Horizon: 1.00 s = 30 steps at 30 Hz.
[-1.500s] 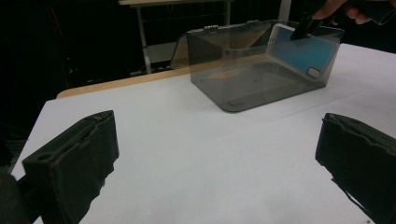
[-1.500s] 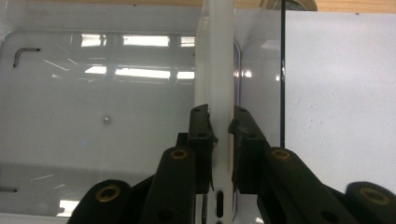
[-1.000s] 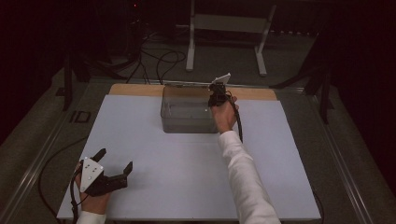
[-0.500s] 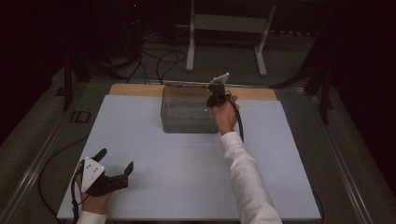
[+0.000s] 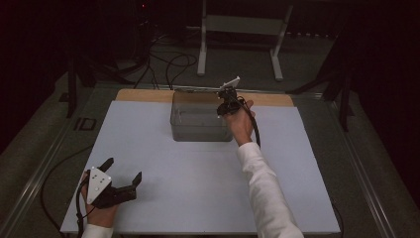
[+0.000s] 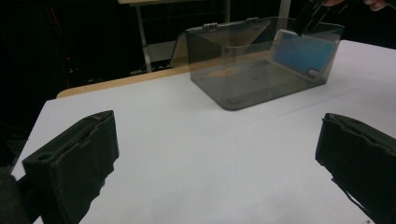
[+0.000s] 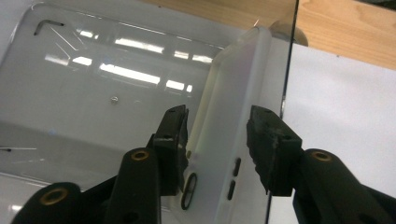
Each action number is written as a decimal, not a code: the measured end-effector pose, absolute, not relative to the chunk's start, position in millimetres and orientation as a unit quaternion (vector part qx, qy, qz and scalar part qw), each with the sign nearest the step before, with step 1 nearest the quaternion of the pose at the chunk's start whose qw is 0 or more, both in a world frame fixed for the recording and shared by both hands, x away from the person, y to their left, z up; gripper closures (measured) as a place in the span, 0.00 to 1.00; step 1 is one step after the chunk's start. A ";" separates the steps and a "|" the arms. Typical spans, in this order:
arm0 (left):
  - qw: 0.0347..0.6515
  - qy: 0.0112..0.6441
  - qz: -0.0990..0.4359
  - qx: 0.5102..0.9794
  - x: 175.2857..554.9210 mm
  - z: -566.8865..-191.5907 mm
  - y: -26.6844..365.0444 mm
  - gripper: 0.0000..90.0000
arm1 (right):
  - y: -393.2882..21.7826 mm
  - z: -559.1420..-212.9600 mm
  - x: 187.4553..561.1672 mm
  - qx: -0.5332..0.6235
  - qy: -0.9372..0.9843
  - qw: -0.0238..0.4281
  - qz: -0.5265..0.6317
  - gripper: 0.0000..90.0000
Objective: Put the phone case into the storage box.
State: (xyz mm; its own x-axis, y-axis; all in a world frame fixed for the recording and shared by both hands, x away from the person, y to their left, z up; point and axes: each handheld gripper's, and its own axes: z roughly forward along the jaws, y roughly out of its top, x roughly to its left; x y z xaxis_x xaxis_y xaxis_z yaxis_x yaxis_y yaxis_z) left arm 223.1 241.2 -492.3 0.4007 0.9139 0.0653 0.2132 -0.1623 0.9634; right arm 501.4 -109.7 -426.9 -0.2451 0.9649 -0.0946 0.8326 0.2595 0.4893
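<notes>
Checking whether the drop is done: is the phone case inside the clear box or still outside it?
Inside. The phone case leans tilted against the clear box's end wall, with the right tongs opened apart around it.

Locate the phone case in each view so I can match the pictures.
High view: too dim to tell, somewhere inside the clear box below the right gripper.
Left gripper view: phone case, blue, leaning on the box's right wall.
Right gripper view: centre, between open jaws that have just been opening.
Shared landmark: the clear box.
</notes>
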 end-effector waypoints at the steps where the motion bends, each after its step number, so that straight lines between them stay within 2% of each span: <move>1: 0.495 0.417 0.354 0.675 223.2 -492.3 241.0 0.00 | -110.7 -426.0 500.9 0.584 0.769 0.188 0.178 0.61; 4: 0.495 0.417 0.354 0.675 223.3 -492.4 241.0 0.00 | -112.8 -423.4 499.2 0.578 0.771 0.182 0.194 0.55; 6: 0.494 0.418 0.354 0.676 223.4 -492.5 241.0 0.00 | -113.7 -420.6 497.9 0.575 0.772 0.175 0.206 0.47; 12: 0.492 0.417 0.354 0.677 223.6 -492.7 240.3 0.00 | -114.9 -412.9 490.1 0.552 0.777 0.181 0.243 0.31; 17: 0.492 0.416 0.354 0.678 223.8 -492.9 240.0 0.00 | -123.4 -410.9 486.3 0.555 0.768 0.157 0.277 0.28; 27: 0.491 0.417 0.352 0.680 224.6 -493.6 239.0 0.00 | -132.7 -405.2 465.6 0.539 0.760 0.171 0.320 0.21; 30: 0.490 0.415 0.352 0.681 224.8 -493.7 238.4 0.00 | -133.8 -405.5 457.3 0.527 0.761 0.186 0.329 0.15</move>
